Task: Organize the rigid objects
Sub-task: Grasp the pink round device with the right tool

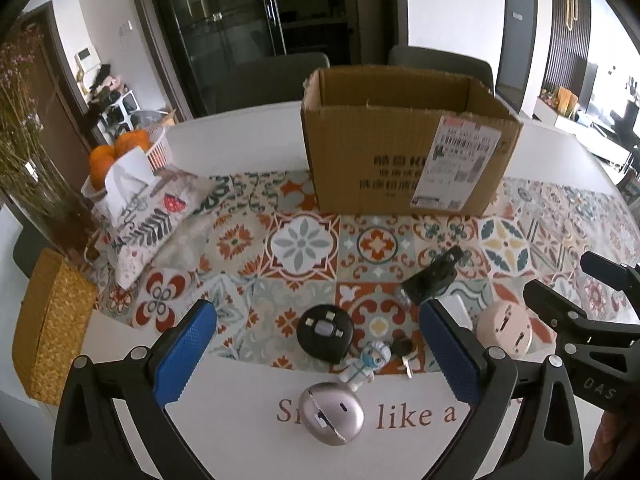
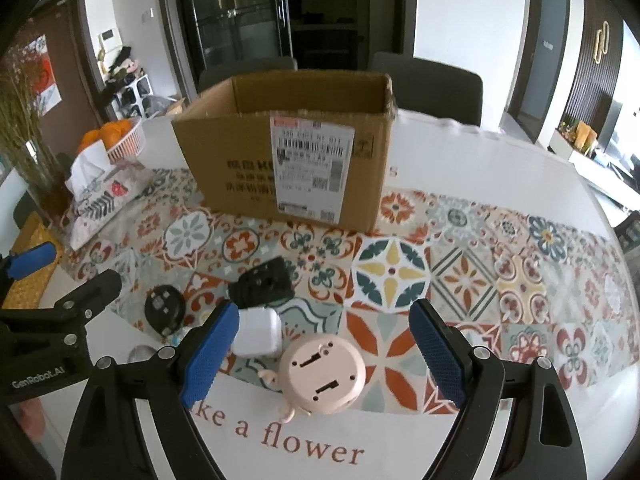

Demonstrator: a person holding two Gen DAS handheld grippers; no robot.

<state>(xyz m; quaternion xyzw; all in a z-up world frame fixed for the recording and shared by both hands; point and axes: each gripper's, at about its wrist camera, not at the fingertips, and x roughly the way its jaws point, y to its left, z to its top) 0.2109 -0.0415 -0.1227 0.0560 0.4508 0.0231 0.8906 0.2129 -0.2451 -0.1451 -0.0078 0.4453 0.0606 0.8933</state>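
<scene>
Left gripper [image 1: 318, 356] wide open, empty — right gripper [image 2: 324, 354] likewise.

Risk: silver oval gadget [image 1: 331, 413] at 6 o'clock is smooth and domed, so pads may squirt it out. Figurine [image 1: 362, 364] and key [image 1: 403, 350] are crowded and may get knocked.

Count: one black disc [image 1: 326, 332], pink disc [image 2: 322, 378], white charger [image 2: 256, 332], black clamp [image 2: 262, 282]. One cardboard box [image 1: 404, 152] at 12 — open.

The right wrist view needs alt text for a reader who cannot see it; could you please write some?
The open right gripper hovers over a pink round gadget at the near edge of a patterned table runner. A white charger and a black clip lie just beyond it, and an open cardboard box stands farther back.
</scene>
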